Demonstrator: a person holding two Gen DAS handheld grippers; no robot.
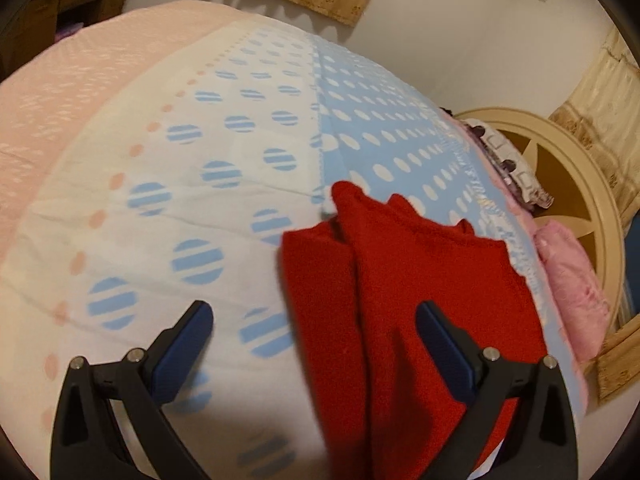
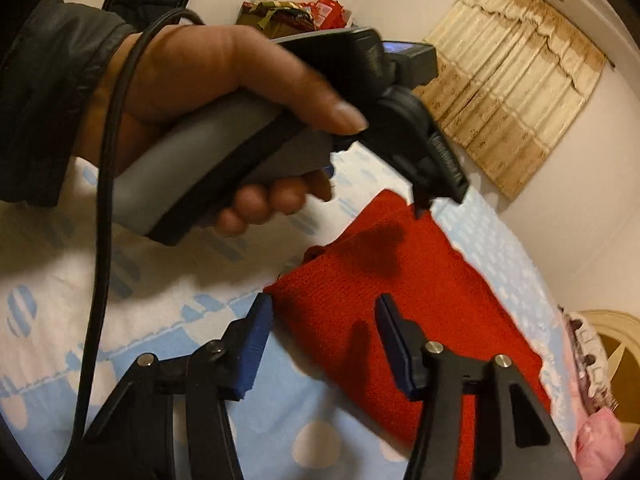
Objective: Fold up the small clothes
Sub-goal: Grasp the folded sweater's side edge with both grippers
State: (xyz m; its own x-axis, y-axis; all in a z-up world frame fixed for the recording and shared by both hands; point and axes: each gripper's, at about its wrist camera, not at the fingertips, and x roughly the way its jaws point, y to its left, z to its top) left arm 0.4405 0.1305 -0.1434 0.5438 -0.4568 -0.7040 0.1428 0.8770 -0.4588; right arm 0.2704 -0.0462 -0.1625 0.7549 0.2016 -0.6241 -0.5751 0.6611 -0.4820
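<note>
Red knit garment (image 1: 420,300) lies on the bed, at the lower right of the left wrist frame and centre-right of the right wrist frame (image 2: 408,300). It is partly folded: in the left wrist view a raised fold ridge runs up its middle, with layers overlapping at the upper end. Its right edge lies near the bed's edge, over the blue part of the bedsheet (image 1: 380,128) with white ovals; its left edge reaches the white part with blue striped circles.

Left tool (image 1: 314,328): jaws stand wide apart, nothing clamped. The left blue pad (image 1: 184,348) is over the white sheet, the right one over the red cloth; whether the pad touches the cloth cannot be told. In the right wrist view the left tool (image 2: 424,196) sits at upper centre, held by a hand (image 2: 208,92) in a dark sleeve (image 2: 44,92), a black cable (image 2: 104,208) looping down the frame's left; its tip is at the garment's far edge.

Right tool (image 2: 324,336): jaws partly apart, not pressing on anything. The left pad (image 2: 252,348) is beside the garment's near-left corner, the right one above the red cloth.

Outward: pink bedding (image 1: 572,280) and a cream headboard (image 1: 568,152) at the right of the left wrist frame; beige curtains (image 2: 516,80) on the wall, upper right of the right wrist frame.
</note>
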